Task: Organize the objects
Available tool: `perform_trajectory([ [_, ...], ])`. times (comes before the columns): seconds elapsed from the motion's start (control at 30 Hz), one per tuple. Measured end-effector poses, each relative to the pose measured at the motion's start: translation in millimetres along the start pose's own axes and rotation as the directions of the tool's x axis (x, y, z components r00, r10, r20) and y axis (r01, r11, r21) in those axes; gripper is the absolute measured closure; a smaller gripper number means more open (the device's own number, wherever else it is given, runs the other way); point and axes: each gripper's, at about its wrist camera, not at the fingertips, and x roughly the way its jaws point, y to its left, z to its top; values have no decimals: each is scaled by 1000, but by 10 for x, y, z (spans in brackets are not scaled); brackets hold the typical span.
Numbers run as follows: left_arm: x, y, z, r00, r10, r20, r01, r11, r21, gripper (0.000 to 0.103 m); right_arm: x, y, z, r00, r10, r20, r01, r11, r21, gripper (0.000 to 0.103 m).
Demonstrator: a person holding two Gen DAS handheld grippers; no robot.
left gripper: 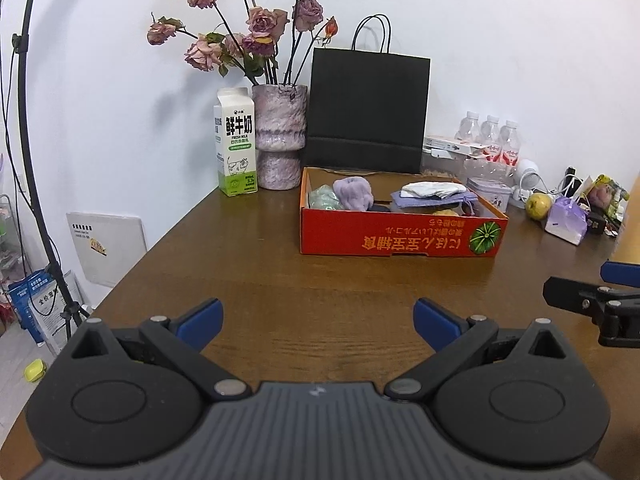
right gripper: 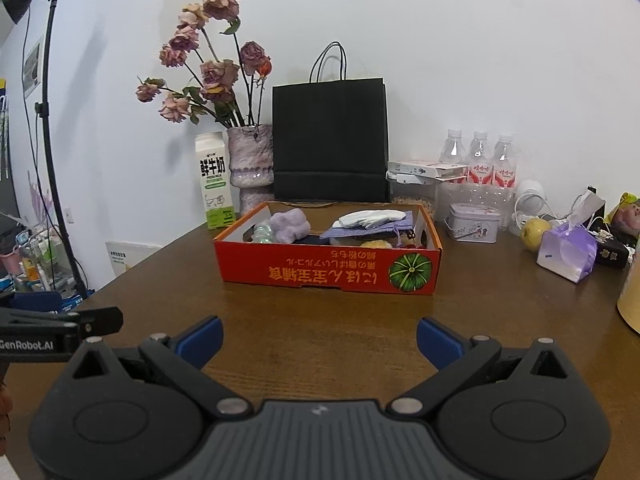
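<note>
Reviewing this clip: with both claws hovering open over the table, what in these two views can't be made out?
- Lower contents of the red cardboard box: both views, hidden by its front wall and by the white cloth and purple pouch on top.
- Inside of the black paper bag: only its closed front shows.
- Right claw in the left view: cut off by the frame edge.
- Small print on the milk carton: too small.

The red box (right gripper: 328, 268) wall hides its contents' lower parts.
</note>
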Motion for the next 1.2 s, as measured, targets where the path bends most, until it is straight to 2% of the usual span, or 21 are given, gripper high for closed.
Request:
perform_trajectory([
  [0.4,-163,7,-48,1000,1,9,0,1000,-7,0,-184,73,-41,1000,0,9,0,1000,-7,0],
  [1.2,-231,-61,-65,1000,-17,13,17,1000,6,0,-200,78,-59,1000,1,8,0,1000,-6,0],
])
